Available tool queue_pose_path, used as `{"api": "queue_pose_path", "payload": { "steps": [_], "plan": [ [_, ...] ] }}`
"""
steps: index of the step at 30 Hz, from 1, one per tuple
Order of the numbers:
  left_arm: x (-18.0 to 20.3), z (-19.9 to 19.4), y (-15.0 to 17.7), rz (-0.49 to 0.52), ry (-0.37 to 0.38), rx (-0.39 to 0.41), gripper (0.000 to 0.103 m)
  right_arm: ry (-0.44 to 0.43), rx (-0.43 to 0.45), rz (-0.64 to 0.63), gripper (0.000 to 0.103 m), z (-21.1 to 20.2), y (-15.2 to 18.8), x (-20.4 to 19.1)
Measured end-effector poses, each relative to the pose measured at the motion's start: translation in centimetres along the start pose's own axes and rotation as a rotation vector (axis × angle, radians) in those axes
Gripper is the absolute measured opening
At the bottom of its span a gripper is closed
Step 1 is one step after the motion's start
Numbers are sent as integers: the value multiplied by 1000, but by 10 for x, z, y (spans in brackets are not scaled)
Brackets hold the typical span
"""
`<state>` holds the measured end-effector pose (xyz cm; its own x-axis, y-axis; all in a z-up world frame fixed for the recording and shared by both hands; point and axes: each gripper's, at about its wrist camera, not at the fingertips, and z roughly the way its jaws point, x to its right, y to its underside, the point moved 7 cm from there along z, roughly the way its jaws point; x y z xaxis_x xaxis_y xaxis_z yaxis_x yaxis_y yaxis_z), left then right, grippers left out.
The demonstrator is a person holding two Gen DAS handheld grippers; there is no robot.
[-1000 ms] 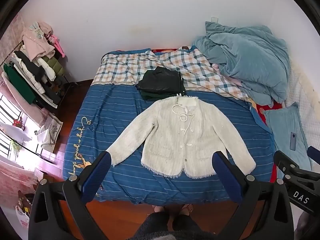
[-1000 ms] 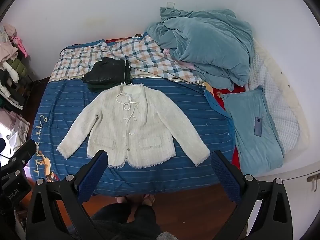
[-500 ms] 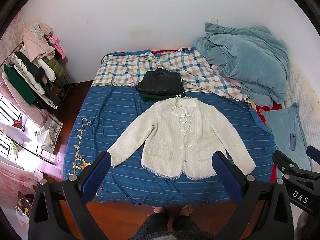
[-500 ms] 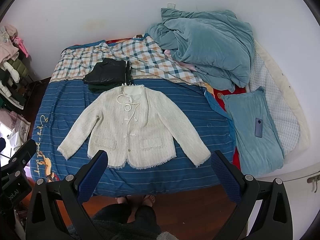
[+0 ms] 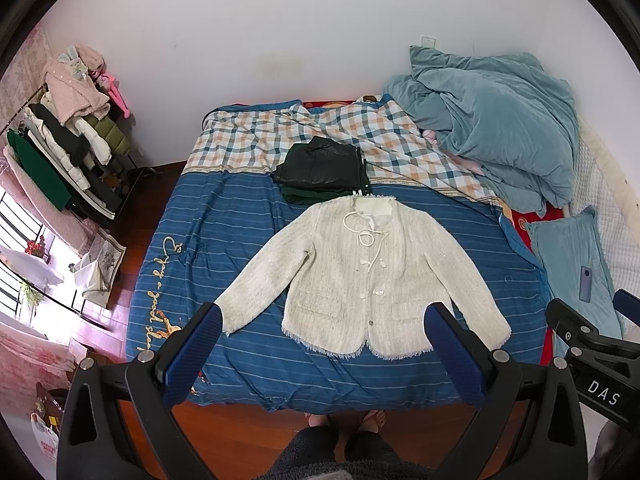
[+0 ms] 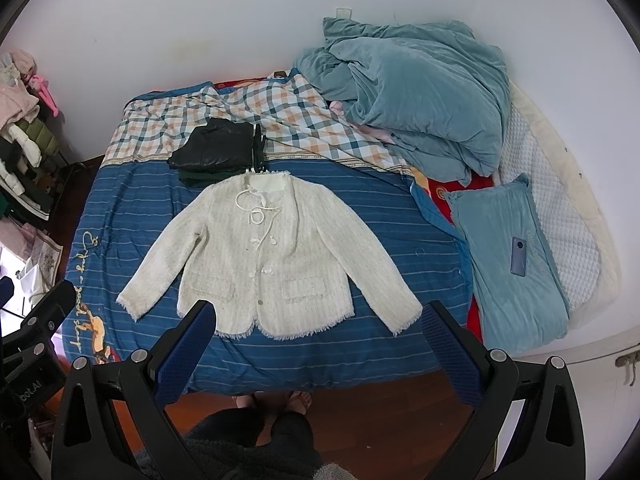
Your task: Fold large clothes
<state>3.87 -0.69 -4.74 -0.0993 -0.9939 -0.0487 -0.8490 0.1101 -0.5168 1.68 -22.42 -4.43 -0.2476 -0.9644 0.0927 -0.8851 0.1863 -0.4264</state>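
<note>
Jacket (image 5: 372,280) is lying flat, unfolded, mid-bed (image 5: 224,216); I'm holding both tongs (image 5: 324,344) (image 6: 316,336) apart above it, while what looks like folded dark clothing (image 5: 320,168) is sitting at 12 o'clock.

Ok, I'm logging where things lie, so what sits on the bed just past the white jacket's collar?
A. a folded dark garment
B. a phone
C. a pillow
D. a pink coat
A: a folded dark garment lies on the bed right behind the white jacket collar.
</note>
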Motion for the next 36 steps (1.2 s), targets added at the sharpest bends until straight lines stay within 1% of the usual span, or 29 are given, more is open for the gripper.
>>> {"api": "queue_pose_path", "payload": {
  "steps": [36],
  "plan": [
    [2, -2, -2, 0, 1, -1, 103, -4, -2, -1, 103, -2, -3, -5]
  ]
}}
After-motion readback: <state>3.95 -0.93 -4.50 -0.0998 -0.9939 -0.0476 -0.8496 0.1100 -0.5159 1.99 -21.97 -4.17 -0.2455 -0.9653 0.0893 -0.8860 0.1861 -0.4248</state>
